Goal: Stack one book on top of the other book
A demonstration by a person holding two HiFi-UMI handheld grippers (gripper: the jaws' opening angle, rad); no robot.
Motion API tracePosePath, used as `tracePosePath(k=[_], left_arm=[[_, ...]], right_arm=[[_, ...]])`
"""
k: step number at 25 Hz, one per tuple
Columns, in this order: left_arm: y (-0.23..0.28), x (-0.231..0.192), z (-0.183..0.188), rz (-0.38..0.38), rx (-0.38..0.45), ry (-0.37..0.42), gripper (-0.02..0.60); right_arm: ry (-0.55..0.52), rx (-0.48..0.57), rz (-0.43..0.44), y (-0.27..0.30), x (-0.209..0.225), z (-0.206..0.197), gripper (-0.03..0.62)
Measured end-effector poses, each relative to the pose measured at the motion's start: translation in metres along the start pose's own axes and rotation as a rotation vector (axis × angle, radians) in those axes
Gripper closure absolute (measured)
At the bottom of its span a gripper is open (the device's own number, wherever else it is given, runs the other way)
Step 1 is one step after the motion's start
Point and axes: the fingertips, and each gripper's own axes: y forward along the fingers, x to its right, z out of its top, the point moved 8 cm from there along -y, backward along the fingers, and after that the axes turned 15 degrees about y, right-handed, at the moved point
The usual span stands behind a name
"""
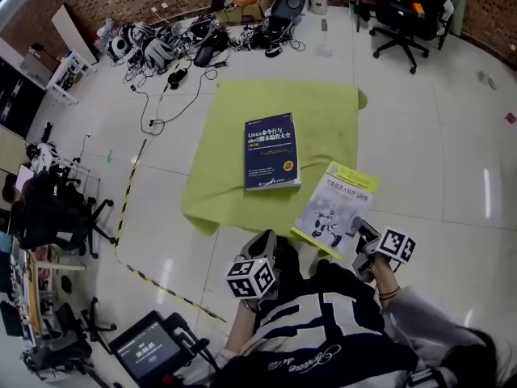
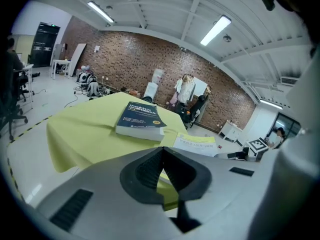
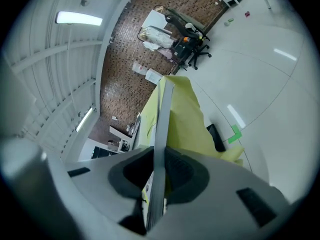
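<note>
Right gripper (image 3: pixel 159 169) pinches the near edge of the yellow book (image 1: pixel 335 208), just right of the blue book (image 1: pixel 271 150) and nearer me (long axes roughly parallel), so it's a short hop left; left gripper (image 1: pixel 262 241), jaws together and empty, hovers nearer still.

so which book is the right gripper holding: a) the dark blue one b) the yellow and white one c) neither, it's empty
b: the fingers of the right gripper are clamped on the edge of the yellow and white book, while the dark blue book lies flat and untouched on the green cloth.
</note>
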Motion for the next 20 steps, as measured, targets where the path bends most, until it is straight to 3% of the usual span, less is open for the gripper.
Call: tracePosePath(k=[4,13,20], left_arm=[[0.022,-0.014,0.020,-0.062,-0.008,0.029,0.577],[0.065,-0.056,0.058,-0.164,-0.003,0.071,0.577],[0.078,-0.114,0.071,-0.151,0.026,0.023,0.577]], right_arm=[[0.066,0.015,0.082,-0.017,-0.013,-0.007,0.532],[0.057,0.076,0.190,-0.017,-0.075,-0.011,0.525],[0.297,0.172,0.356,-0.012,-0.105,-0.022,0.523]])
